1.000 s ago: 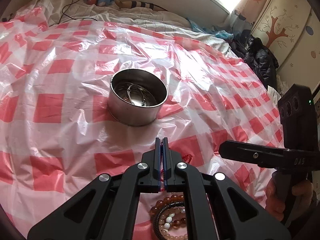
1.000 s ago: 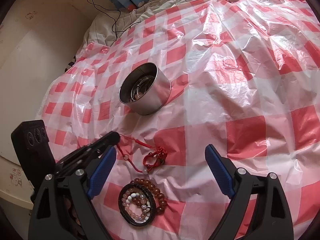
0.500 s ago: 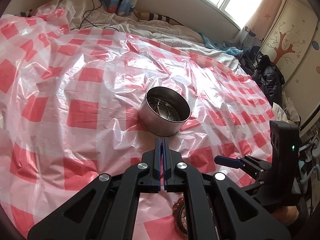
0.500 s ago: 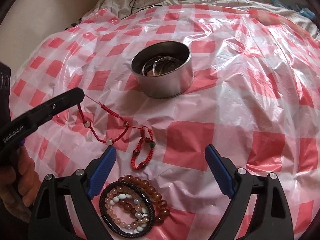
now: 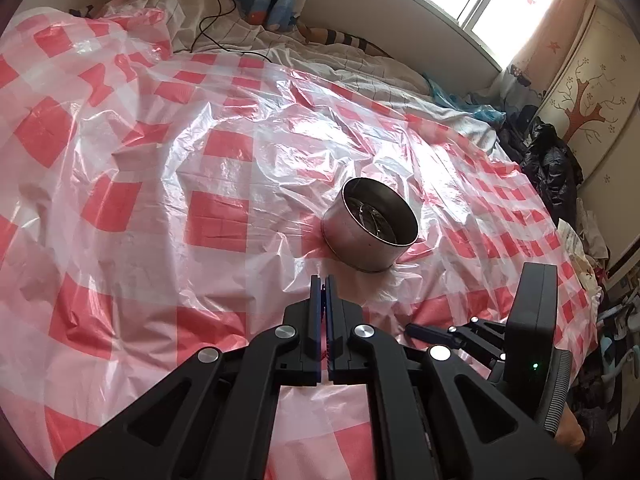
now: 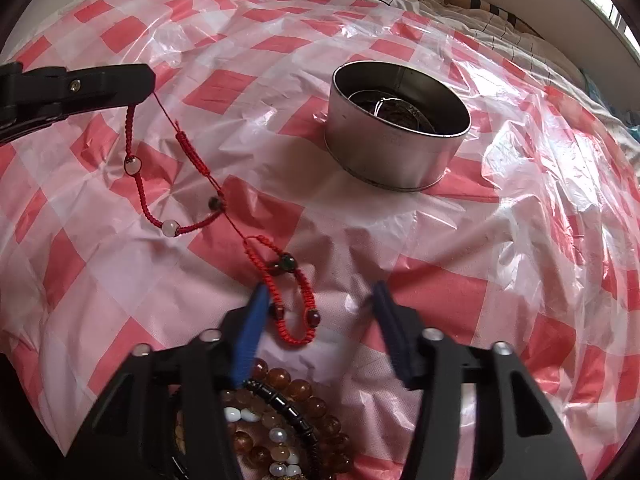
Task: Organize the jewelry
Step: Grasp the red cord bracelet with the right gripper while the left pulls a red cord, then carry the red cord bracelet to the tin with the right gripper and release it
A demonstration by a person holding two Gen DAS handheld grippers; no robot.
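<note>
Two red cord bracelets are tangled together. My left gripper (image 6: pixel 146 80) is shut on the upper one (image 6: pixel 140 188), which hangs taut from its tip, and a bit of red cord (image 5: pixel 325 350) shows between its fingers. The lower loop (image 6: pixel 306 292), with green and dark red beads, lies on the checked sheet (image 6: pixel 440 280) between the fingers of my right gripper (image 6: pixel 320 308). Those jaws are closing and still stand apart; the blue left pad (image 6: pixel 250 332) is beside the loop. A round steel tin (image 6: pixel 384 160) holding metal bangles stands beyond.
A pile of amber, white and black bead bracelets (image 6: pixel 280 420) lies under the right gripper. The red-and-white plastic sheet (image 5: pixel 200 208) covers a bed. A black cable (image 5: pixel 208 20) and a pillow lie at the head; dark clothes (image 5: pixel 548 164) are heaped at the right.
The left gripper has pulled the red cord up and to the left, stretching the tangle. The right gripper has come down over the lower loop and its jaws have narrowed.
</note>
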